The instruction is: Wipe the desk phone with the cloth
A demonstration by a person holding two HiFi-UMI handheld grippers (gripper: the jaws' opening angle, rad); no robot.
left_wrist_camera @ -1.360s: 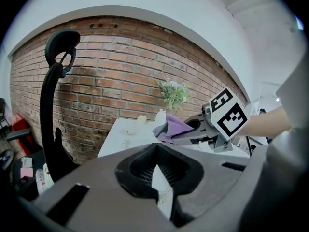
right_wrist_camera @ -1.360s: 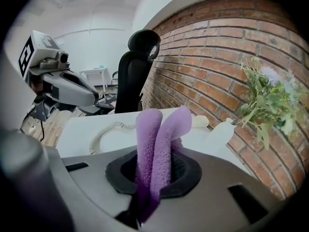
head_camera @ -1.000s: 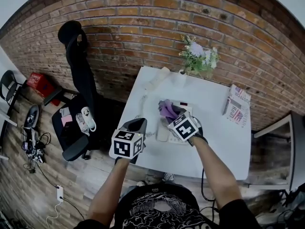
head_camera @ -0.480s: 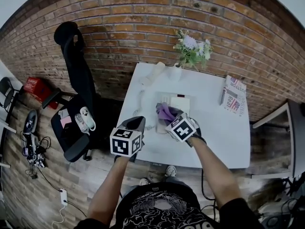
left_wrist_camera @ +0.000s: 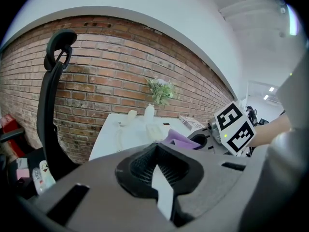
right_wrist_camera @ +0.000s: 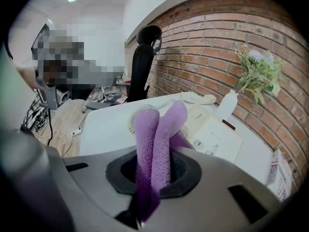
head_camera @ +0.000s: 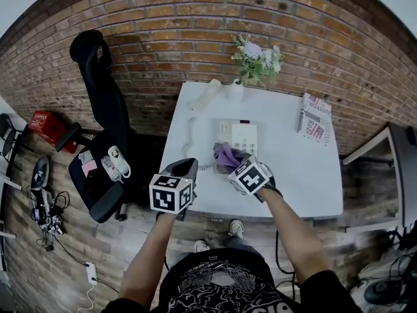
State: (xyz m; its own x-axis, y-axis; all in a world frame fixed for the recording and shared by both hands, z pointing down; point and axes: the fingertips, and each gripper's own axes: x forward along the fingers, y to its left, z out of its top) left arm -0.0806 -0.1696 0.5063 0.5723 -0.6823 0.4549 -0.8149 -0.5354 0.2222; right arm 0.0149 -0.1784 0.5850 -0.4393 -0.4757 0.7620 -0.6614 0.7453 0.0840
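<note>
On the white table [head_camera: 306, 175] stands the white desk phone [head_camera: 238, 137], its handset [head_camera: 207, 94] lying off the cradle at the far left, joined by a coiled cord [head_camera: 190, 135]. My right gripper [head_camera: 234, 162] is shut on a purple cloth [head_camera: 226, 154], which hangs at the phone's near left corner. In the right gripper view the cloth [right_wrist_camera: 157, 129] sticks up in two folds from the jaws, with the phone [right_wrist_camera: 215, 138] beyond it. My left gripper [head_camera: 186, 168] hovers at the table's near left edge, shut and holding nothing; from the left gripper view the phone [left_wrist_camera: 157, 130] lies ahead.
A black office chair [head_camera: 104, 103] stands left of the table with small items on its seat. A white vase [head_camera: 236, 90] with flowers [head_camera: 255, 57] stands at the table's far edge by the brick wall. A magazine [head_camera: 314, 124] lies at the far right corner.
My right gripper has drawn the cloth back off the phone's top toward its near left corner, so the keypad now shows. The left gripper has hardly moved.
</note>
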